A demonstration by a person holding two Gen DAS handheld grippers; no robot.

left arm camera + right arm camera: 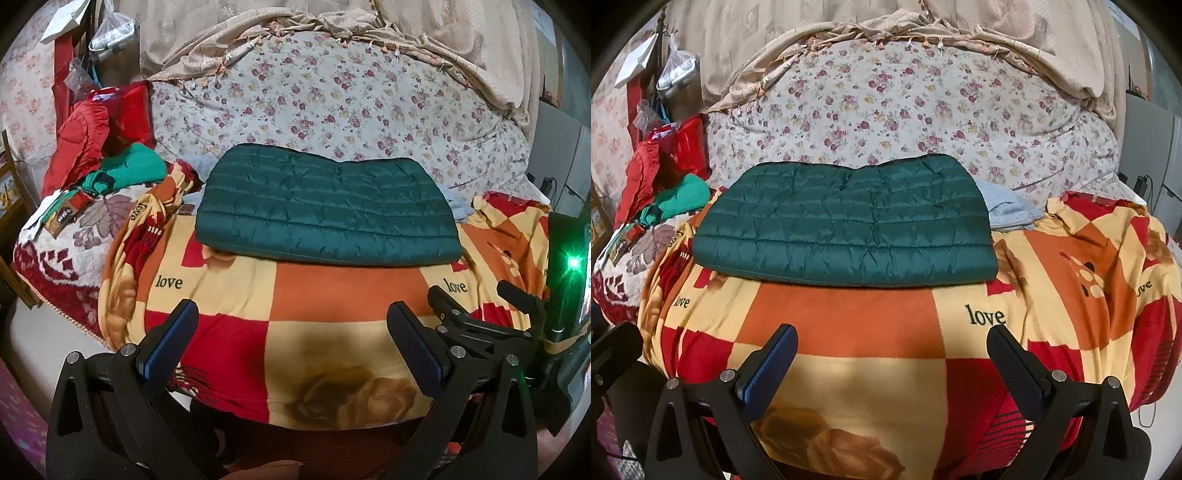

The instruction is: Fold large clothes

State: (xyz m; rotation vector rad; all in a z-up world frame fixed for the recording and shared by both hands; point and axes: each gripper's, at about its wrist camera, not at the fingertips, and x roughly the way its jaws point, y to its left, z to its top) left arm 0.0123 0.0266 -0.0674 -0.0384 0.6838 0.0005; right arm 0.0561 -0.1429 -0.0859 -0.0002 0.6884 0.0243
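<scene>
Folded jacket (325, 206) on blanket (343, 299), prob. untouched, grippers (291, 325) (892, 349) apart

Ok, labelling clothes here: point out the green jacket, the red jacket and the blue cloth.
green jacket (846, 229), right wrist view, quilted top.
red jacket (79, 142), left wrist view, crumpled body.
blue cloth (1008, 208), right wrist view, exposed part.

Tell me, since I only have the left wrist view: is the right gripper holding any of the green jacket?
Observer: No. The right gripper is open and empty, over the blanket short of the green jacket.
Reviewer: What is the pale sliver by the jacket's right edge?
Observer: A crumpled light blue cloth, lying against that edge and spreading well to the right of it.
</scene>
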